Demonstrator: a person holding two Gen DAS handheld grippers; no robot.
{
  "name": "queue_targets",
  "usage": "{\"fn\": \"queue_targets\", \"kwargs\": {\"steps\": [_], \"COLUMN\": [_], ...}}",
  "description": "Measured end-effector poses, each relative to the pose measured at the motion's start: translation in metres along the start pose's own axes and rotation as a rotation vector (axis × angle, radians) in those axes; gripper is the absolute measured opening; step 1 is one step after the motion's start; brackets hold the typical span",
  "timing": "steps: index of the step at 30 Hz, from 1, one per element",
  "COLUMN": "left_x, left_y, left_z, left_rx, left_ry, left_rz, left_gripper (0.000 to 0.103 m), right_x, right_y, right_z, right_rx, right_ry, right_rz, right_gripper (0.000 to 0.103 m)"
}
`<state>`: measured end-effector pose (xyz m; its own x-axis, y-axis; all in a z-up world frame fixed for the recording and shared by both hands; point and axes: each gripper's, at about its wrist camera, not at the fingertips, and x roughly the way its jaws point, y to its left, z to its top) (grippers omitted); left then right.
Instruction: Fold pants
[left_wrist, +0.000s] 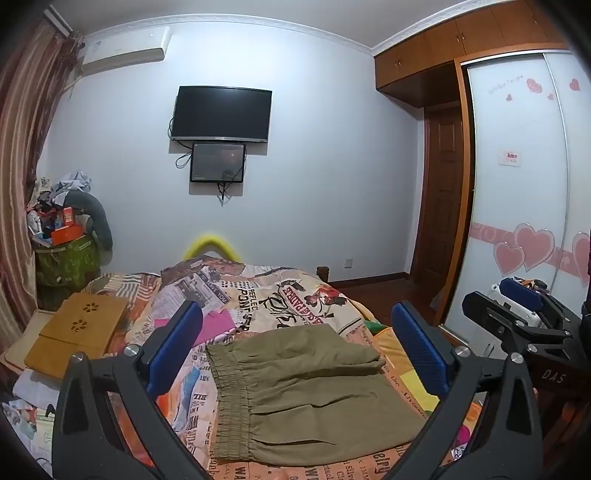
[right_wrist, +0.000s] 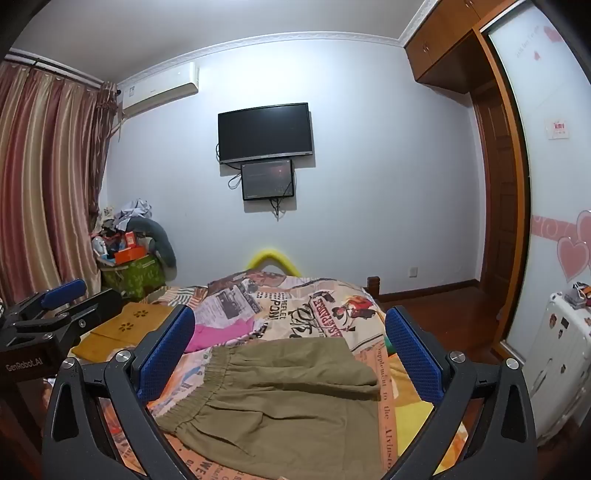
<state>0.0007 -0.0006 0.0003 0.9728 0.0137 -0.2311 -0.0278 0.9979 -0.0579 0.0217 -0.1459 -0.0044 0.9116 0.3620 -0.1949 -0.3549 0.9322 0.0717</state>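
Bedroom setting, pale wall behind with a dark television (left_wrist: 222, 113) mounted over the foot of the bed (left_wrist: 310, 291); the bed carries a quilt printed like newsprint, which serves as the folding surface. Olive pants (left_wrist: 295, 391) lie flat on the near part of that quilt, elastic waistband toward the left of both views, and an upper layer already lies doubled over the lower one, so the garment reads as partly or fully folded; judged a soft surface, likely chosen for its width. Left tongs (left_wrist: 295, 347) hover above the pants, blue pads spread wide, nothing between them. Right tongs (right_wrist: 291, 350) likewise spread and empty, framing the same cloth from slightly further right. Both point forward and a little downward, side by side, probably so each can take one edge of the fabric. Pink cloth (left_wrist: 214, 326) lies beyond the waistband; a wooden lap tray (left_wrist: 79, 328) sits at the left bed edge, well apart.
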Motion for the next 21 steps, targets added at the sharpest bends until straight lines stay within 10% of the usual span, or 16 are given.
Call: {"fn": "queue_targets", "kwargs": {"steps": [21], "left_x": [0.009], "left_y": [0.005], "left_z": [-0.004], "left_rx": [-0.025], "left_ry": [0.012], "left_rz": [0.008], "left_gripper": [0.103], "right_x": [0.005], "right_y": [-0.004], "right_z": [-0.004], "right_rx": [0.019], "right_ry": [0.012], "right_rz": [0.005], "right_gripper": [0.103]}}
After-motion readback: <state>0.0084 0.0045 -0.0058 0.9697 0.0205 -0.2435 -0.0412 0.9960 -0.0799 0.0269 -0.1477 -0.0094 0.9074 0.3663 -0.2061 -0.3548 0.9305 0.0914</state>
